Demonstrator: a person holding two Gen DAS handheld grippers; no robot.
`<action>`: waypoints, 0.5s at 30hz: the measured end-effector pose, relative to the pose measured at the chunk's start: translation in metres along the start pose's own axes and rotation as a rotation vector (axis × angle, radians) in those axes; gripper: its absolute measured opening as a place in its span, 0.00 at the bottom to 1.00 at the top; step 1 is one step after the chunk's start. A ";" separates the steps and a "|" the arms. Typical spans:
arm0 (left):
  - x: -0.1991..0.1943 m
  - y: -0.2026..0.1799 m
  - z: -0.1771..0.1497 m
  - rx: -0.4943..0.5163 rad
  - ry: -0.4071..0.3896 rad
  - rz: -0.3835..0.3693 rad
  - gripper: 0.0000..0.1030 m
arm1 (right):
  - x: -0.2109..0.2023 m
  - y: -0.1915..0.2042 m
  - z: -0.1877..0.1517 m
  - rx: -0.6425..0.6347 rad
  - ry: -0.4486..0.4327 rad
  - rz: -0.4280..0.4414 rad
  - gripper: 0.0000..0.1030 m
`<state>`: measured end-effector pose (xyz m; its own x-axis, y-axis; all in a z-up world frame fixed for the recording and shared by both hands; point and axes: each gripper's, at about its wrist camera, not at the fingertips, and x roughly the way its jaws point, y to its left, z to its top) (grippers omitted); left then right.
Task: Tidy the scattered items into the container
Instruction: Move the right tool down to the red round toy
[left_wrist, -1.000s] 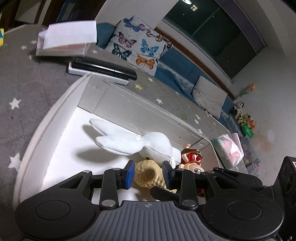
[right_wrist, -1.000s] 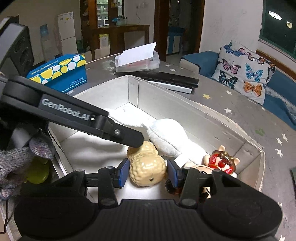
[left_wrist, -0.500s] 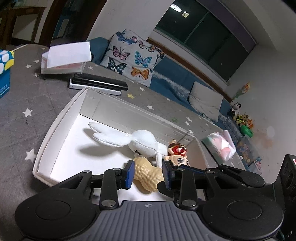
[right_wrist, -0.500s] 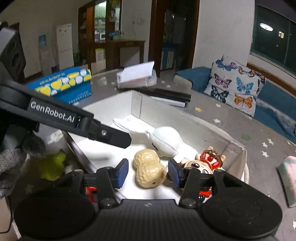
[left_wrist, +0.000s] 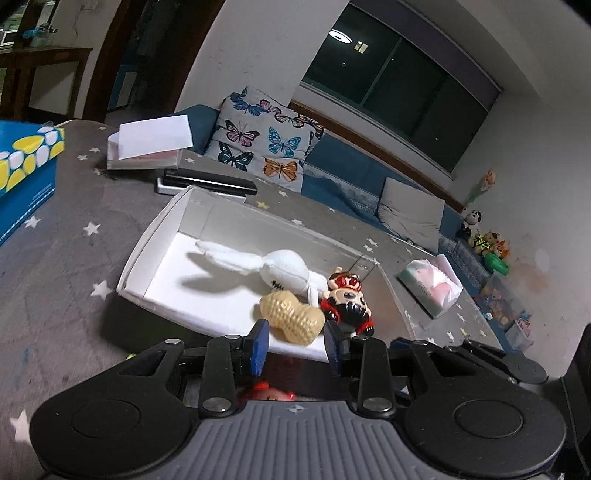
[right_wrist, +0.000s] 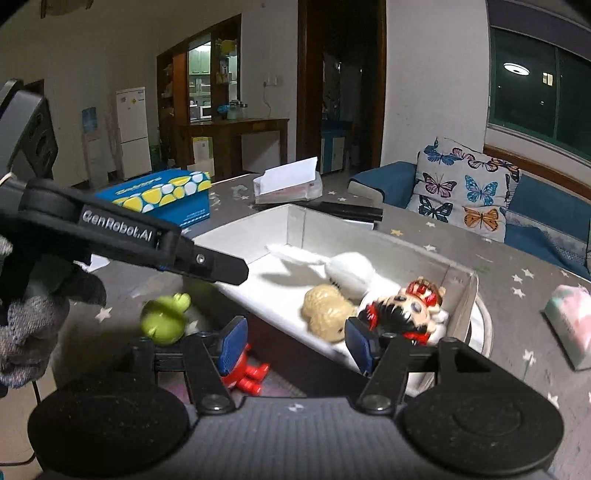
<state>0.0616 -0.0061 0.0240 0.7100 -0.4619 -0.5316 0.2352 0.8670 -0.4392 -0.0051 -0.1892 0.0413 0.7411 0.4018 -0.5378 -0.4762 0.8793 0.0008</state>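
The white box (left_wrist: 162, 229) (right_wrist: 258, 236) on the grey star cloth holds a white plush rabbit (left_wrist: 273, 266) (right_wrist: 351, 267), a tan peanut toy (left_wrist: 291, 319) (right_wrist: 327, 308) and a red-and-black doll (left_wrist: 347, 299) (right_wrist: 402, 306). My left gripper (left_wrist: 294, 349) is open and empty, raised above the box's near edge. My right gripper (right_wrist: 295, 345) is open and empty, above the box's near wall. Outside the box lie a green frog toy (right_wrist: 164, 317) and a red toy (right_wrist: 245, 373) (left_wrist: 269, 391), the latter just under my right fingers.
A blue-and-yellow tissue box (left_wrist: 26, 173) (right_wrist: 166, 199), an open white case (left_wrist: 147, 147) and a black flat device (left_wrist: 207, 182) lie beyond the box. A pastel tissue pack (left_wrist: 430, 284) (right_wrist: 570, 321) lies to the right. A sofa with a butterfly cushion (left_wrist: 266, 144) stands behind.
Both grippers have pulled back and up from the peanut toy, which stays in the box. The frog and the red toy have come into the right wrist view.
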 end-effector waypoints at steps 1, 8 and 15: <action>-0.001 0.001 -0.002 -0.002 0.000 0.004 0.33 | -0.002 0.002 -0.003 -0.001 0.000 0.004 0.58; -0.004 0.009 -0.020 -0.030 0.023 0.031 0.33 | -0.002 0.018 -0.021 0.026 0.006 0.042 0.63; -0.002 0.016 -0.032 -0.044 0.045 0.055 0.33 | 0.005 0.025 -0.031 0.047 0.024 0.059 0.64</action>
<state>0.0428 0.0024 -0.0049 0.6899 -0.4227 -0.5876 0.1664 0.8827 -0.4396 -0.0284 -0.1728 0.0124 0.7005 0.4478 -0.5557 -0.4956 0.8655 0.0726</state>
